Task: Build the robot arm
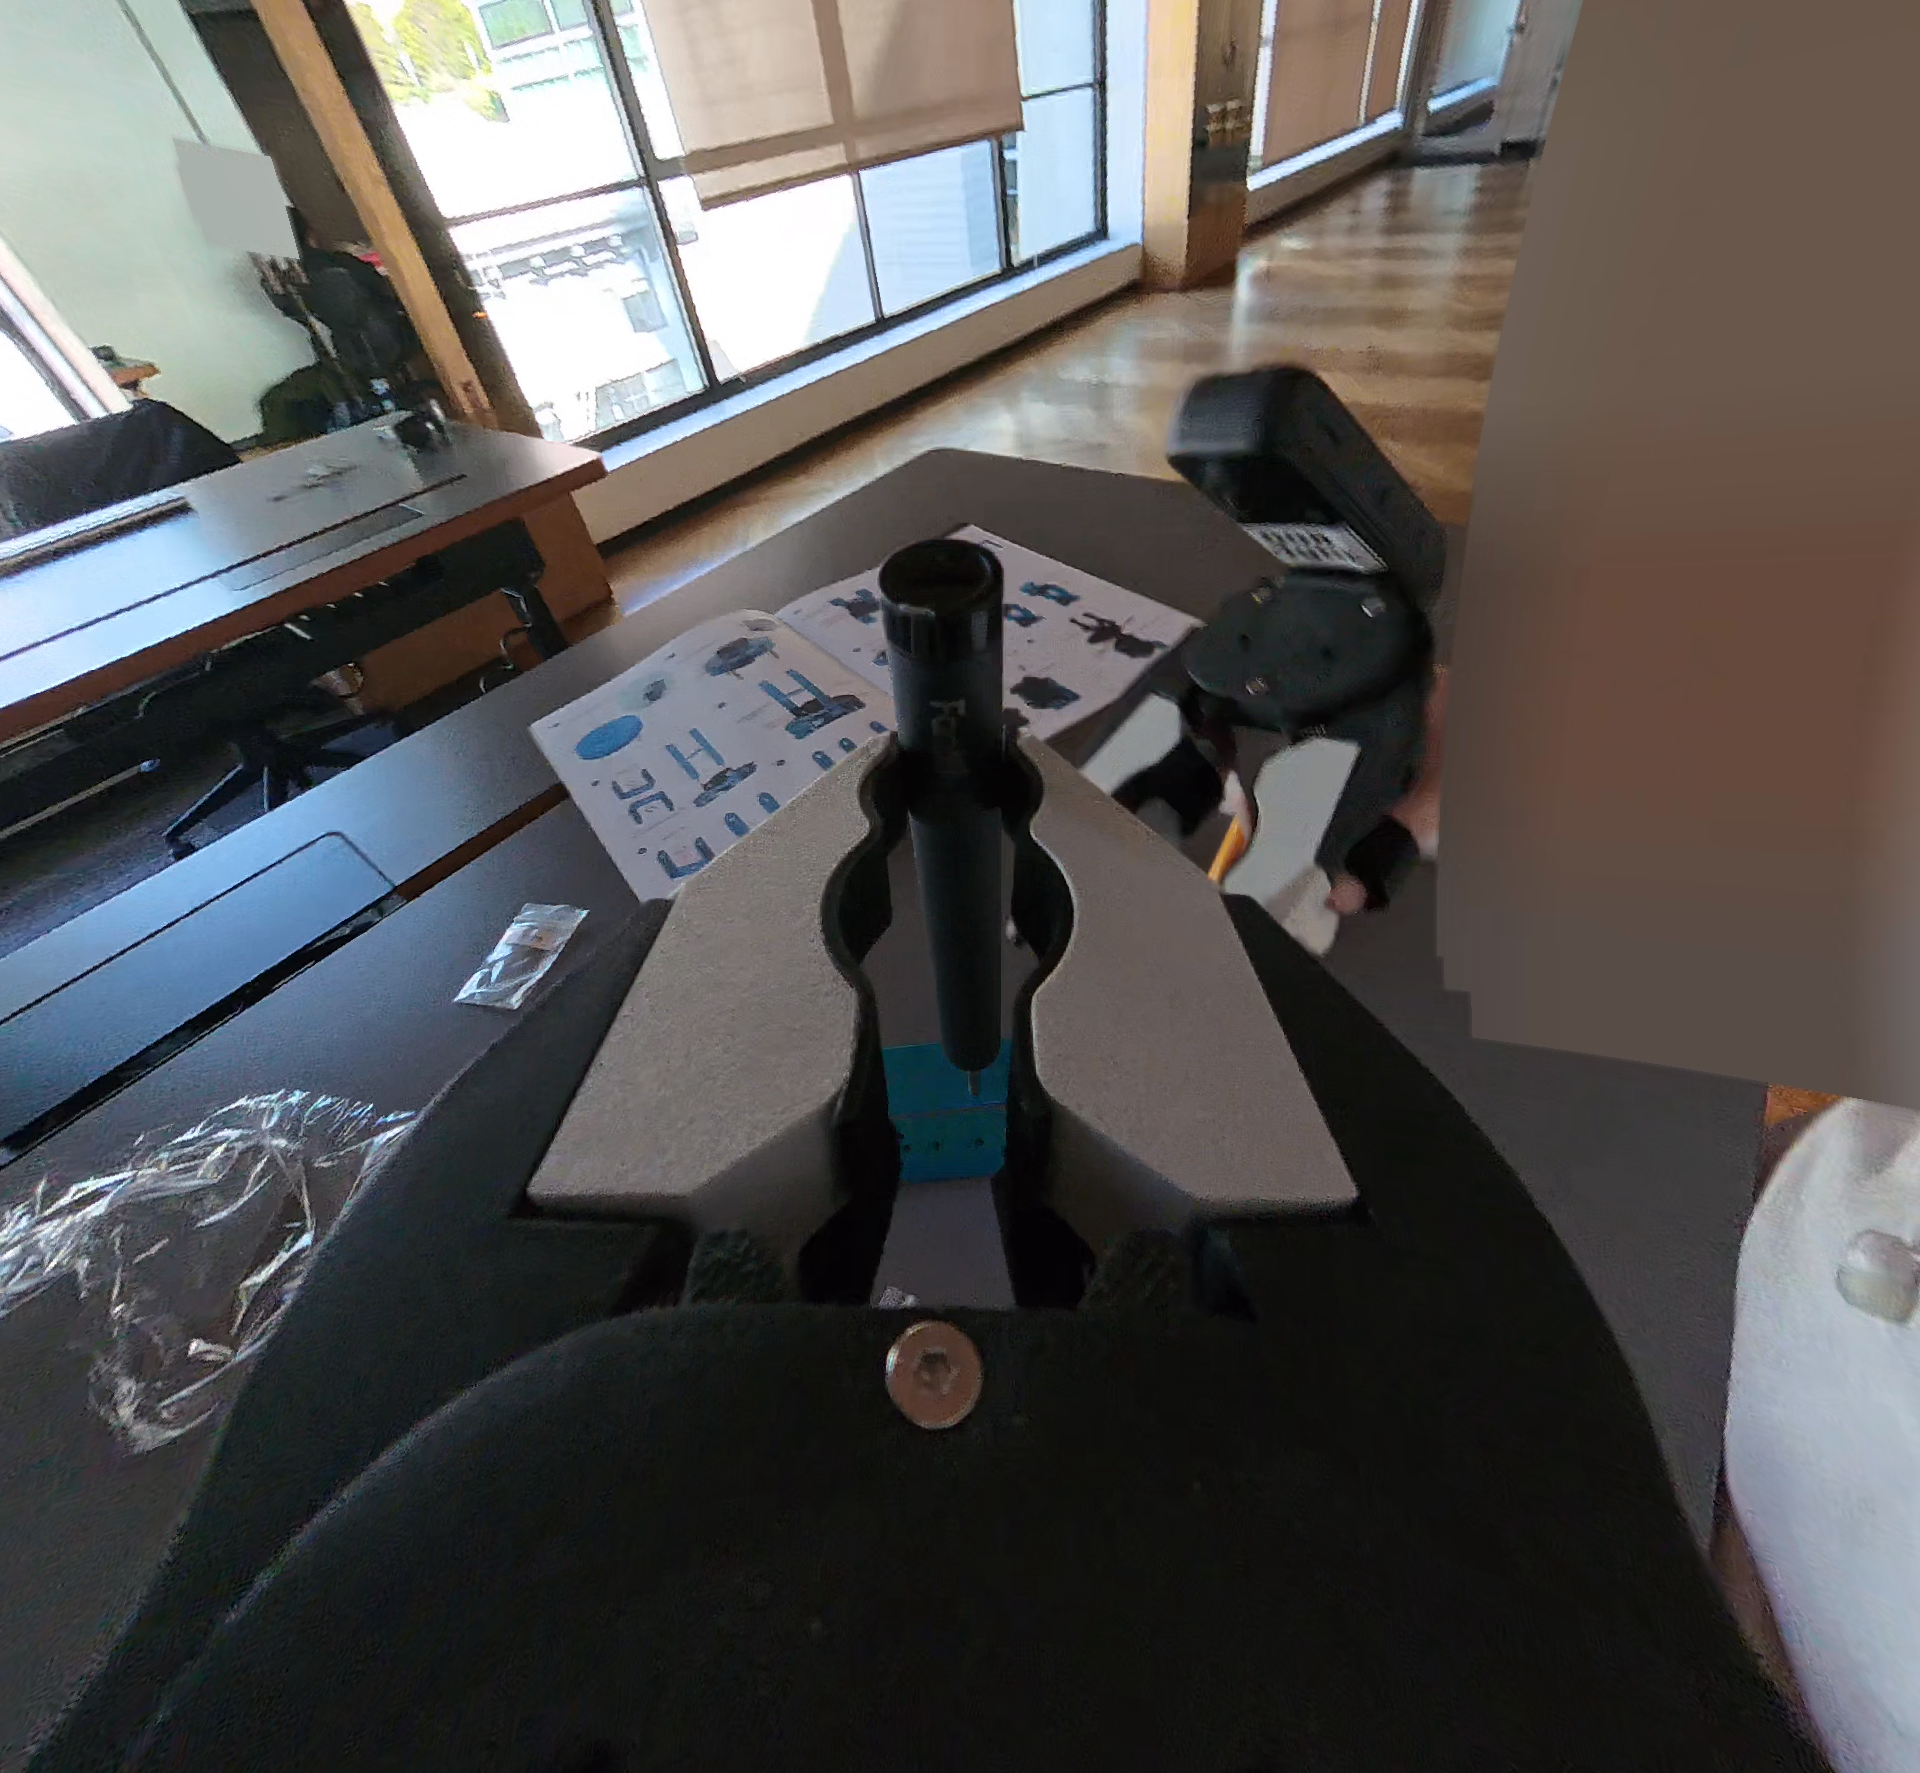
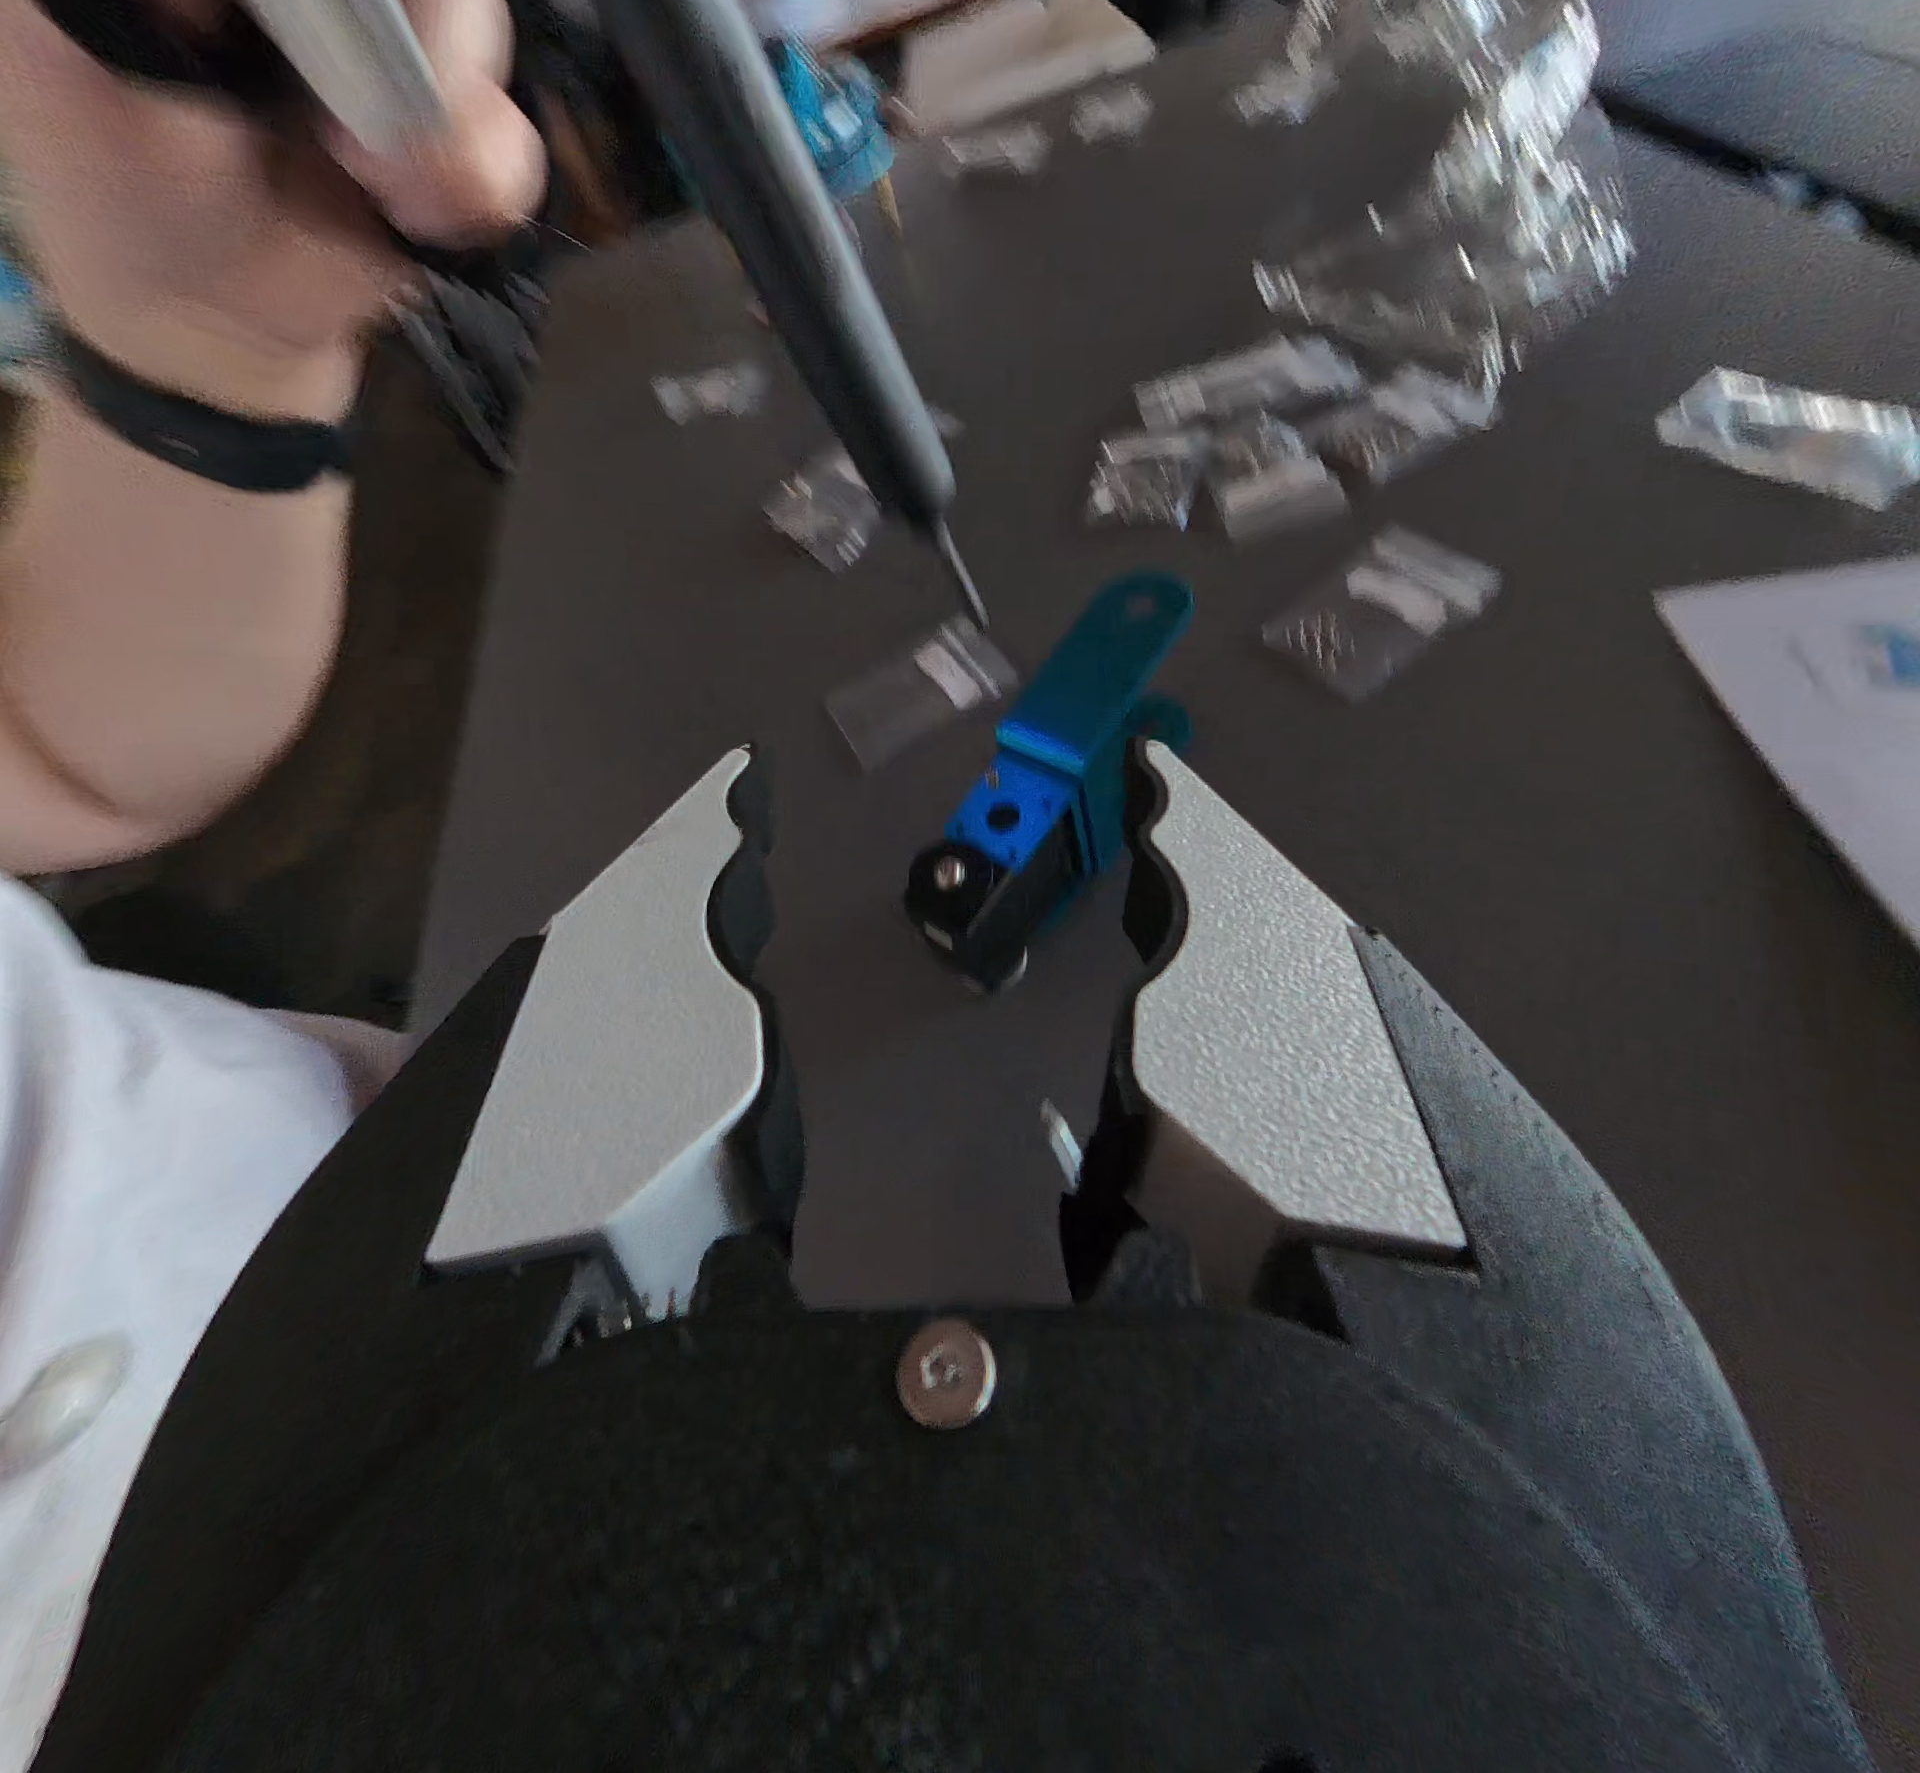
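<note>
Over on the left there's crumpled clear plastic wrap [image 1: 187, 1235] and a small clear bag [image 1: 523, 952] on the dark counter [image 1: 436, 757]; the left gripper [image 1: 948, 778] is clamped snug on a black precision screwdriver [image 1: 951, 788], tip pointing down just above a blue bracket [image 1: 943, 1126]; an open instruction booklet [image 1: 727, 736] lies behind it. The right gripper [image 2: 945, 767] is spread wide, holding nothing; the blue bracket with its black servo [image 2: 1049, 788] sits between the fingers, right against the right one; more clear parts bags [image 2: 1382, 622] scattered beyond, pretty blurry.
</note>
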Tool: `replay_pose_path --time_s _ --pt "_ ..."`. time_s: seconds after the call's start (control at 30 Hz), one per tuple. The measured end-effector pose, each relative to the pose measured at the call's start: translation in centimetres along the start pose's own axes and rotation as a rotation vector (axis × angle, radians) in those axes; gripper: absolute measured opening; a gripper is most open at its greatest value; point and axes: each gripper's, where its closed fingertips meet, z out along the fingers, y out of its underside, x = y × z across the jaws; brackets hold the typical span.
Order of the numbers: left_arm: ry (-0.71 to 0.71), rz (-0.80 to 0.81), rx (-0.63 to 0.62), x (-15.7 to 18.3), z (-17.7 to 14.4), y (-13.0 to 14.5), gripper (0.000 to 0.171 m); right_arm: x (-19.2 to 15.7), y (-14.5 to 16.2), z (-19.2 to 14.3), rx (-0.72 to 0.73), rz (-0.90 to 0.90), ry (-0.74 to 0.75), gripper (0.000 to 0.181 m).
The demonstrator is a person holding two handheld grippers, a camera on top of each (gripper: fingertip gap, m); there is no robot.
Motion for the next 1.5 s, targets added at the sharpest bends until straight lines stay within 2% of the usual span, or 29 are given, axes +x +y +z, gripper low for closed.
replay_pose_path --time_s 0.1,0.17,0.23,0.47,0.5,0.57,0.67,0.73,0.8,1.0,1.07,1.13,1.17,1.3,1.37,1.4,1.43,1.5 --pt "-0.039 -0.066 0.046 -1.3 -1.9 -0.1 0.016 0.7 3.7 1.7 -0.123 -0.002 0.218 0.064" --pt "-0.015 -0.111 0.064 -1.3 -2.7 0.0 0.016 1.3 5.1 2.2 -0.176 -0.017 0.298 0.047" --pt "0.03 -0.146 0.085 -0.8 -3.2 -0.1 0.016 1.1 5.9 2.5 -0.198 0.001 0.303 0.028" --pt "0.114 -0.214 0.12 0.6 -3.3 -0.2 0.016 0.6 6.9 0.8 -0.225 -0.009 0.275 0.023" --pt "0.135 -0.22 0.122 1.1 -3.1 -0.3 0.016 0.7 7.1 0.1 -0.238 -0.015 0.276 0.03" --pt "0.184 -0.223 0.119 2.3 -2.2 -0.8 0.016 0.2 5.9 -1.4 -0.178 -0.021 0.24 0.056" --pt "0.252 -0.171 0.096 4.4 -0.1 -1.9 0.016 -2.7 1.3 -5.0 0.033 -0.061 0.099 0.051" --pt "0.338 -0.119 0.041 6.5 1.9 -2.4 0.016 -4.6 -1.4 -7.5 0.125 -0.086 -0.013 0.047" --pt "0.428 -0.089 0.009 8.6 4.0 -3.2 0.016 -5.9 -2.5 -9.4 0.129 -0.107 -0.136 0.047" --pt "0.682 -0.076 -0.057 14.5 9.4 -4.3 0.016 -6.4 -3.6 -14.6 0.202 -0.131 -0.358 0.043" --pt "0.741 -0.065 -0.078 16.3 10.8 -4.4 0.016 -5.4 -3.5 -16.3 0.208 -0.113 -0.344 0.028" --pt "0.763 -0.053 -0.079 17.7 12.3 -4.7 0.016 -4.4 -2.8 -17.6 0.175 -0.095 -0.326 0.028" --pt "0.767 -0.051 -0.072 18.3 13.1 -4.9 0.016 -4.6 -2.4 -18.5 0.164 -0.101 -0.362 0.019" --pt "0.794 -0.146 -0.072 19.5 15.5 -5.4 0.016 -3.3 -1.1 -21.0 0.097 -0.083 -0.324 0.017" --pt "0.741 -0.183 -0.059 19.0 16.1 -5.5 0.055 -2.3 -0.5 -22.1 0.048 -0.089 -0.265 0.018" --pt "0.708 -0.198 -0.043 18.6 16.0 -5.4 0.06 -1.4 -0.3 -22.8 0.046 -0.098 -0.224 0.018" --pt "0.657 -0.214 -0.032 18.0 15.9 -4.8 0.054 -0.4 -0.2 -23.5 0.061 -0.101 -0.18 0.018" --pt "0.535 -0.228 -0.075 17.0 15.7 -1.9 0.043 2.1 0.3 -24.3 0.12 -0.06 -0.104 0.018"
